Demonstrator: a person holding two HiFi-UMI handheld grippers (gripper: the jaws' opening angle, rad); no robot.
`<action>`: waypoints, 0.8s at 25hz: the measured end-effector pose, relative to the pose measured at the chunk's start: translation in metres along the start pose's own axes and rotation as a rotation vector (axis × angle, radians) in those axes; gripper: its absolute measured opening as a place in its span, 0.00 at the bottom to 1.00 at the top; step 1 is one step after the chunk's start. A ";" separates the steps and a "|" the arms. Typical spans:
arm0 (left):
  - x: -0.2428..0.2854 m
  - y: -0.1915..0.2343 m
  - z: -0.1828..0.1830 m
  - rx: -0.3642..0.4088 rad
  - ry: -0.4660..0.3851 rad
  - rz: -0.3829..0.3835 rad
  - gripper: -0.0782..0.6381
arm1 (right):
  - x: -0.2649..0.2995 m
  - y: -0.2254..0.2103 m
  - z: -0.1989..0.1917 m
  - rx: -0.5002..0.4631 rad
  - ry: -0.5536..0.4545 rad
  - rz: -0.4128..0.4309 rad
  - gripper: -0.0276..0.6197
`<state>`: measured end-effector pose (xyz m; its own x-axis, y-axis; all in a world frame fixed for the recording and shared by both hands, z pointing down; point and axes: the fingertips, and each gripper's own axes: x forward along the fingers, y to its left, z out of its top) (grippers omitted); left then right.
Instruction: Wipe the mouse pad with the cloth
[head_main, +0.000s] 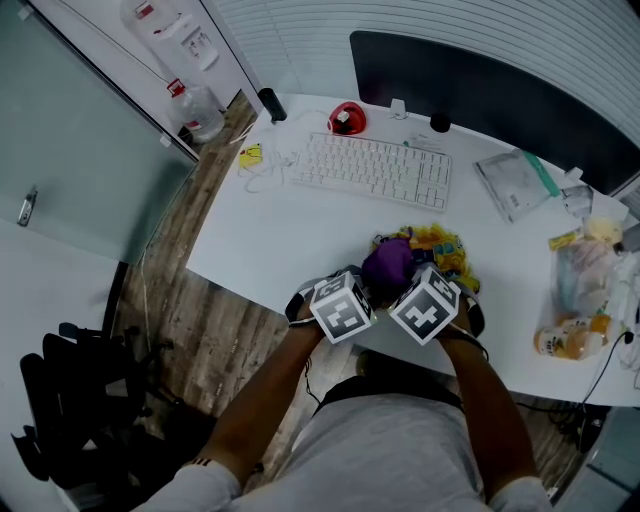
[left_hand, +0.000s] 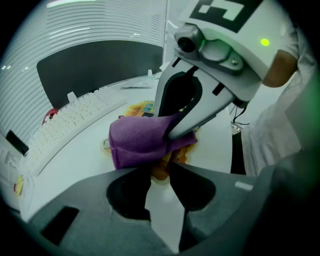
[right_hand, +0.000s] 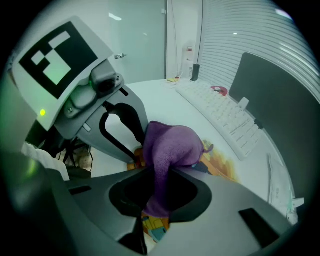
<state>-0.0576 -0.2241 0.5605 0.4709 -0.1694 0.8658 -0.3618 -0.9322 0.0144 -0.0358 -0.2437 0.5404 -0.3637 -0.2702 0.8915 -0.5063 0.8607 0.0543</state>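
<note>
- Your right tool is clamped on the purple cloth, which sits bunched on the mouse pad at 12 o'clock on the counter, ready for rubbing.
- Your left tool, at its 9 o'clock, stands parted and empty at the pad's near edge, likely to steady it.
</note>
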 end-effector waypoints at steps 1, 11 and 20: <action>0.002 0.000 -0.001 -0.003 0.001 -0.003 0.29 | -0.003 -0.004 -0.006 0.010 0.007 -0.006 0.15; 0.008 -0.001 -0.006 -0.024 0.006 -0.014 0.29 | -0.022 -0.057 -0.084 0.126 0.022 -0.097 0.15; 0.009 0.000 -0.006 -0.028 0.010 -0.005 0.29 | -0.056 -0.079 -0.133 0.269 0.061 -0.143 0.15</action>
<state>-0.0582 -0.2233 0.5716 0.4652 -0.1614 0.8704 -0.3818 -0.9236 0.0329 0.1293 -0.2391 0.5459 -0.2305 -0.3473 0.9090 -0.7407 0.6684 0.0675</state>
